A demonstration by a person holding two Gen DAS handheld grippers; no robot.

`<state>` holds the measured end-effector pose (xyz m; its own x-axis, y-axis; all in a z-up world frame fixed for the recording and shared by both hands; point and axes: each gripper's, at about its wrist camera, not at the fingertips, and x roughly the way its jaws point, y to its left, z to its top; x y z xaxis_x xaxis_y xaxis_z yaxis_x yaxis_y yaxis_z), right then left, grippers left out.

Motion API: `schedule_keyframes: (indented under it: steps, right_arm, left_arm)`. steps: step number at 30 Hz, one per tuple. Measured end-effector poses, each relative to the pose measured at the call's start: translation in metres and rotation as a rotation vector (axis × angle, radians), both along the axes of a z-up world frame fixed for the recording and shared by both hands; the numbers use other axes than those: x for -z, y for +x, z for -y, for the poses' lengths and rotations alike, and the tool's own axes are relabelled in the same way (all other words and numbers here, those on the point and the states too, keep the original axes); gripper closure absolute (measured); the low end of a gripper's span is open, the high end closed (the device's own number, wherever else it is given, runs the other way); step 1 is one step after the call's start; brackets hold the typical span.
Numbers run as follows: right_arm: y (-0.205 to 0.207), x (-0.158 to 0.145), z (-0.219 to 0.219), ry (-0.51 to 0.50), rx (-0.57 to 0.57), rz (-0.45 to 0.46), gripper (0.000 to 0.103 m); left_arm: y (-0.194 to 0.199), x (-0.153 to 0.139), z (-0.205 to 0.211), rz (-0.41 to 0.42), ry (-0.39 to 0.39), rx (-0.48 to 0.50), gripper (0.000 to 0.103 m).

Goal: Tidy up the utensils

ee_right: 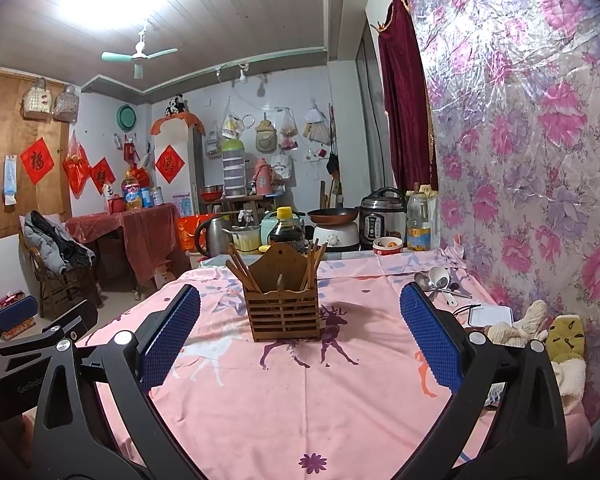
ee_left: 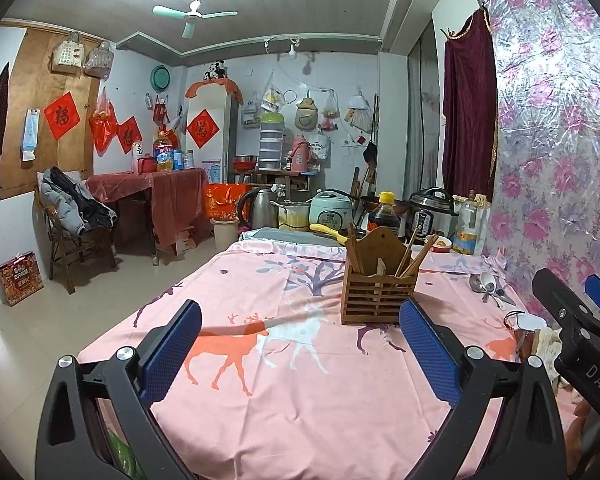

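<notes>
Left wrist view: left tongs (ee_left: pixel 300 344) spread wide, nothing between the blue pads (ee_left: pixel 172 354), hovering over the surface (ee_left: pixel 300 400), which is covered in a pink deer-print cloth. Wooden utensil holder (ee_left: pixel 378 284) stands upright ahead, slightly right of centre, just past the right pad tip. Chopsticks (ee_left: pixel 414 258) lean out of its compartments, some on the left side, some on the right. Spoons (ee_left: pixel 490 286) lie in a loose pile on the cloth to the right of the holder, near the floral wall covering (ee_left: pixel 560 140), well apart from the holder. Right tongs partly visible at the right frame edge.

Right wrist view: right tongs (ee_right: pixel 300 344) also wide apart, empty, above the cloth. Utensil holder (ee_right: pixel 286 306) sits centred between the two pads, further along the surface, not touched. Chopsticks (ee_right: pixel 240 272) stick up at both sides of it. Spoons (ee_right: pixel 436 280), metal and white, lie crossed beyond the right pad, near the wall. A white flat box (ee_right: pixel 490 316) sits just beside them, nearer the camera, with plush items (ee_right: pixel 560 344) at the surface's right edge. Soy sauce bottle (ee_right: pixel 286 230), kettle, cookers and pan line the far end behind the holder.
</notes>
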<state>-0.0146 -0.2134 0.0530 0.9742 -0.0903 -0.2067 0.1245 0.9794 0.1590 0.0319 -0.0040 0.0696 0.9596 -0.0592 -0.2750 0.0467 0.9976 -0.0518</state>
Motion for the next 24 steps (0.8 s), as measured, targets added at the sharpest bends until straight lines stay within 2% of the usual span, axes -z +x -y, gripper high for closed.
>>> schedule_keyframes:
  steps: [24]
  right_arm:
    - [-0.0004,-0.0043,0.0037,-0.003,0.004,0.006,0.007]
  left_arm:
    - [-0.0005,0.0,-0.0004,0.001,0.002,0.001,0.006]
